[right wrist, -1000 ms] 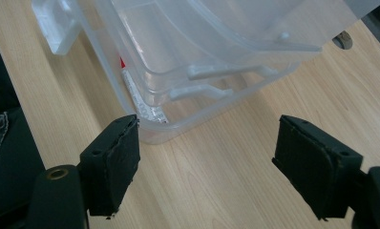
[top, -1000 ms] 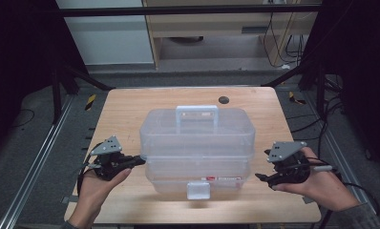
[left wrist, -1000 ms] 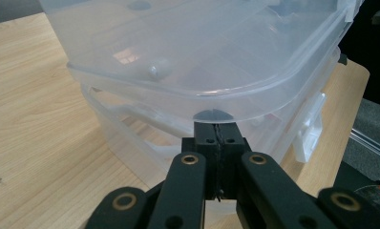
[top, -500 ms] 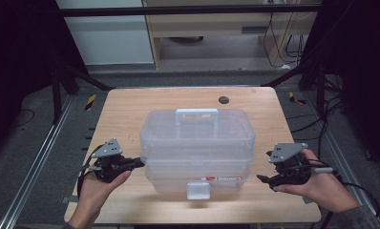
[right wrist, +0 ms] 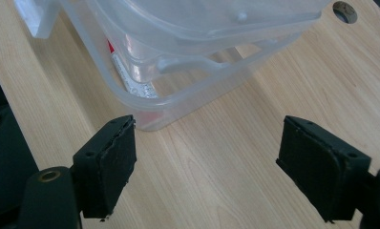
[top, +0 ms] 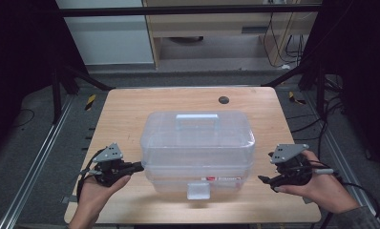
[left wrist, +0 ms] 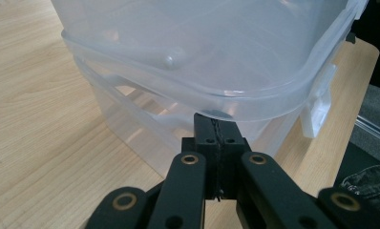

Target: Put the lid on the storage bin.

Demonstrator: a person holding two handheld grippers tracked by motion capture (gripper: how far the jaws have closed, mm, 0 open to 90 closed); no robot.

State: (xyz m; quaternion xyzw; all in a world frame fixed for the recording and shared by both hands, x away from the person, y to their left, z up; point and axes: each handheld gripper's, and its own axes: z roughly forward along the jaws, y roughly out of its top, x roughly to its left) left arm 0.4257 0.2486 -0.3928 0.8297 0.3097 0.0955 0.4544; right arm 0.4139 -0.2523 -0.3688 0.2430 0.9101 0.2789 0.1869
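At the left of the table [top: 126, 114], my left gripper [top: 136, 166] sits with its jaws pressed together, holding nothing, the tips tucked just under the left rim of the clear plastic storage box [top: 197, 143]. In the left gripper view the closed tips [left wrist: 216, 131] meet the underside of the lid's lip, touching it or very nearly so.

The box stands at the middle of the table, toward the near edge, lid on, with a moulded carry handle [top: 196, 120] on top and a white latch [top: 199, 190] hanging at its front. It looks empty and so, I judge, light; its thin walls should flex under a hard squeeze and its smooth sides offer little grip. The firm holds would be the projecting rim, the handle or the latch tab.

At the right, my right gripper [top: 268, 180] rests well apart from the box with its jaws spread wide and empty. In the right gripper view the two black pads [right wrist: 112, 160] frame bare wood, the box's near corner [right wrist: 150, 125] lying just beyond the left pad.
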